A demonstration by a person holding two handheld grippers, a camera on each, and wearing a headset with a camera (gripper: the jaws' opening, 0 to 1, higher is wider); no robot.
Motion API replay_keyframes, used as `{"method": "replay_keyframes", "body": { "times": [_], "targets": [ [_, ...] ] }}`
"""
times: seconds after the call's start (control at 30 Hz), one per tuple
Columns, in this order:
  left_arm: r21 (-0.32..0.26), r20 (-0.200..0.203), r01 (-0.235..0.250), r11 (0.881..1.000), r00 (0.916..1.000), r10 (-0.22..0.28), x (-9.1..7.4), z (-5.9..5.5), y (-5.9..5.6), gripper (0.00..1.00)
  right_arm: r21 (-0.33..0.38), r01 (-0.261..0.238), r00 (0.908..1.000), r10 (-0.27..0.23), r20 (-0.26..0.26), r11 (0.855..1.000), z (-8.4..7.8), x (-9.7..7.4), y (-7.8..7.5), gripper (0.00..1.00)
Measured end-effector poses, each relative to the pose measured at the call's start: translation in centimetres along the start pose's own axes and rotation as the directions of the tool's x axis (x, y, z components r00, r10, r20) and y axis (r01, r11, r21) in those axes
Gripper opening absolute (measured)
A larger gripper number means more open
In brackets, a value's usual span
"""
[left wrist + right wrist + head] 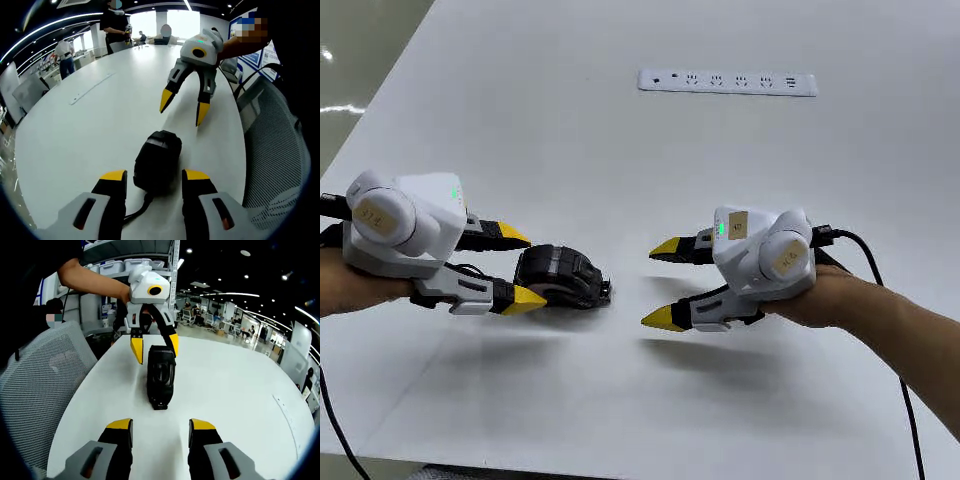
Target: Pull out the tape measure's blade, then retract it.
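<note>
As the left gripper (520,268), fingers (510,236) spread, seemingly brackets the tape measure (565,275), the right gripper (662,283) faces it open-fingered.

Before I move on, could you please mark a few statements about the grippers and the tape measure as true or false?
1. The tape measure lies on the table between the left gripper's jaws. True.
2. The right gripper holds the tape measure. False: it is open, empty and apart from it.
3. The tape measure is drawn far out across the table. False: it is wound in.
4. A power strip lies further back on the table. True.
</note>
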State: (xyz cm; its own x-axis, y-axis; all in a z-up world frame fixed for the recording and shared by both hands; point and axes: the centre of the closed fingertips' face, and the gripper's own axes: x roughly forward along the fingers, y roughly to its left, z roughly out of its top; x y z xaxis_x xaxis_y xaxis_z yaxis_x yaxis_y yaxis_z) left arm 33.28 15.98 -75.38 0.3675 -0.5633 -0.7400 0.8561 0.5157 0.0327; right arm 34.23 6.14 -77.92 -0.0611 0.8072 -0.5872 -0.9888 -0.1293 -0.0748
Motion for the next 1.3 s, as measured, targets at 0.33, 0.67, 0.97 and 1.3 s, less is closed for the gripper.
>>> {"method": "replay_keyframes", "body": {
  "times": [0.33,0.67,0.97,1.3],
  "targets": [
    [0.045,-0.044,0.044,0.998,0.9982,-0.042,0.7,-0.3,-0.1,0.34,-0.011,-0.033,0.9995,0.033,-0.003,0.999,0.4,1.7,-0.1,0.34],
    [0.068,-0.073,0.068,0.995,0.9954,-0.063,1.1,-0.6,0.1,0.31,-0.018,-0.067,0.9978,0.066,-0.007,0.998,0.8,3.2,0.0,0.25],
    [0.095,-0.075,0.082,0.992,0.9943,-0.075,1.3,-0.6,0.0,0.28,-0.026,-0.082,0.9965,0.081,-0.018,0.996,0.8,4.3,0.1,0.18],
    [0.115,-0.070,0.100,0.988,0.9933,-0.092,1.3,-0.7,0.0,0.27,-0.018,-0.084,0.9962,0.084,-0.023,0.996,0.7,4.9,0.1,0.12]
  ]
}}
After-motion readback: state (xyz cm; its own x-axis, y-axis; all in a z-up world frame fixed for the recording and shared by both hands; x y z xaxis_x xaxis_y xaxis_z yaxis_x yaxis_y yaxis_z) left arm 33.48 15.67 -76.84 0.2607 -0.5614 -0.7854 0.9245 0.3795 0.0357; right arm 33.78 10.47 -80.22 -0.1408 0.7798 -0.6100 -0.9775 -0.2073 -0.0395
